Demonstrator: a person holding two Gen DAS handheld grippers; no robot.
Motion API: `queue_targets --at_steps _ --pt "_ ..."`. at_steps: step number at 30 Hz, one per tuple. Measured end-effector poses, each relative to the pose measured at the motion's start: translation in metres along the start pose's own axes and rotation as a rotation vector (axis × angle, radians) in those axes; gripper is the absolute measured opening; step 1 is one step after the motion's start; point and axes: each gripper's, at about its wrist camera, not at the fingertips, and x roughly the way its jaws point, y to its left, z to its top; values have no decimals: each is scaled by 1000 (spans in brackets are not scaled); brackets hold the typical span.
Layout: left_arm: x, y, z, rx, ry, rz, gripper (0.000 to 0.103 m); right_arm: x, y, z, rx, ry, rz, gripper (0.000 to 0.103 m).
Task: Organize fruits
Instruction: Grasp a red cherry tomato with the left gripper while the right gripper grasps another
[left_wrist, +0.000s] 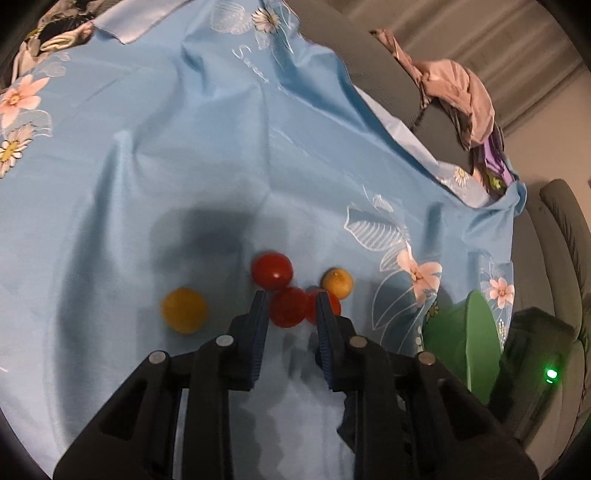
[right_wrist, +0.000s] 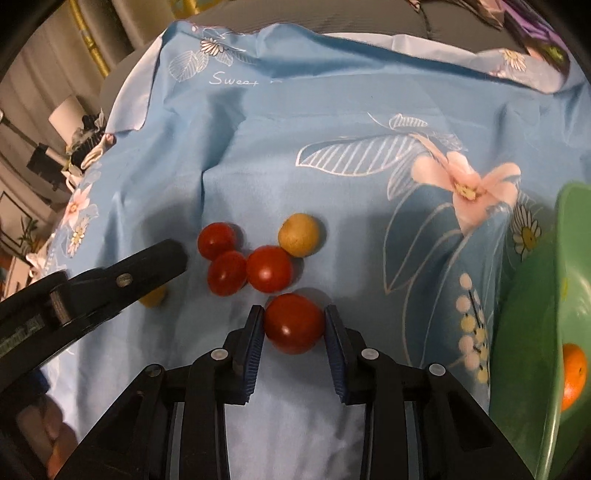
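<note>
Right gripper clasps round red tomato | left gripper pinches another red tomato | lift straight (avoid nudging neighbours) toward green plastic bowl, right.

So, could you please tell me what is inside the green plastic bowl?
One round orange fruit lies inside the green plastic bowl. The rest of the bowl's inside runs out of frame, so more could be there.
</note>
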Motion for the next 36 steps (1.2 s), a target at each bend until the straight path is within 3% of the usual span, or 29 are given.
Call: queue_targets --at_steps 7,14,21,27,36 --pt "20 -6 -2 23 39 70 24 -11 -14 -4 48 -13 22 34" --pt "32 -4 -2 -2 21 45 25 -13 -14 -3 53 -20 22 34" --pt "31 -7 -4 4 5 71 25 -13 -14 -2 54 -19 17 34" --pt "2 -7 -15 -7 -38 73 24 -23 -14 -4 55 -42 23 34" --pt "-52 -31 -22 31 -163 -6 24 -51 -13 -6 56 -118 35 34"
